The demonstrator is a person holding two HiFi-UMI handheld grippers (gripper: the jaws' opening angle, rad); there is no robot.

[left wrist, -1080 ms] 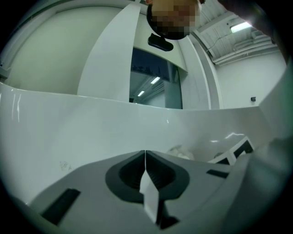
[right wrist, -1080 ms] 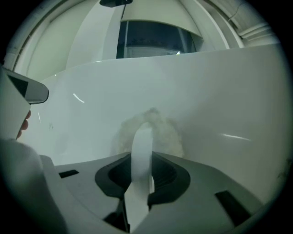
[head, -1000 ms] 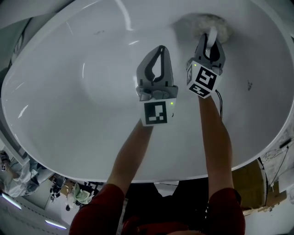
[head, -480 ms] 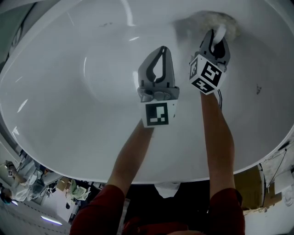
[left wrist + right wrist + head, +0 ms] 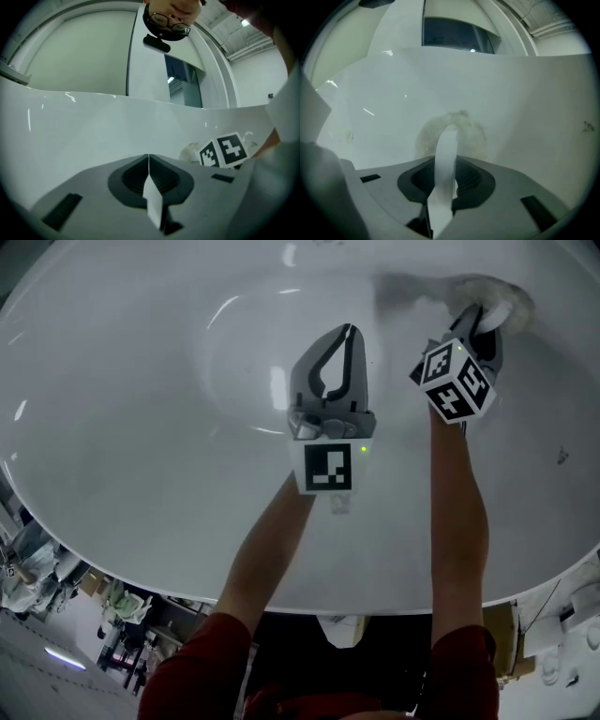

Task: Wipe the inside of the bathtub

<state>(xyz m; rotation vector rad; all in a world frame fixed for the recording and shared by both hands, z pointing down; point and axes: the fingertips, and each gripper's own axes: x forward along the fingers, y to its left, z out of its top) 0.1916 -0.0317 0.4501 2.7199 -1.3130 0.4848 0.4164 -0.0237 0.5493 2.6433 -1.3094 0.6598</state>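
Clamping a pad's [image 5: 477, 133] strap [image 5: 446, 152], apparently, right gripper [image 5: 481, 322] faces bathtub [image 5: 141, 437]; left gripper [image 5: 348, 334] clenched.

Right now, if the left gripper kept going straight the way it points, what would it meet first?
Probably the bathtub's bare inner wall, though depth is unclear. The right gripper's scrub pad lies off to its right.

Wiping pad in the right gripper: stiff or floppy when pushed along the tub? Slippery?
Probably soft: the wiping pad looks fuzzy and ragged-edged, so it should squash flat. Its white strap bows from the right gripper, so likely flexible; the pad may wobble. The glossy bathtub wall should let it slide easily.
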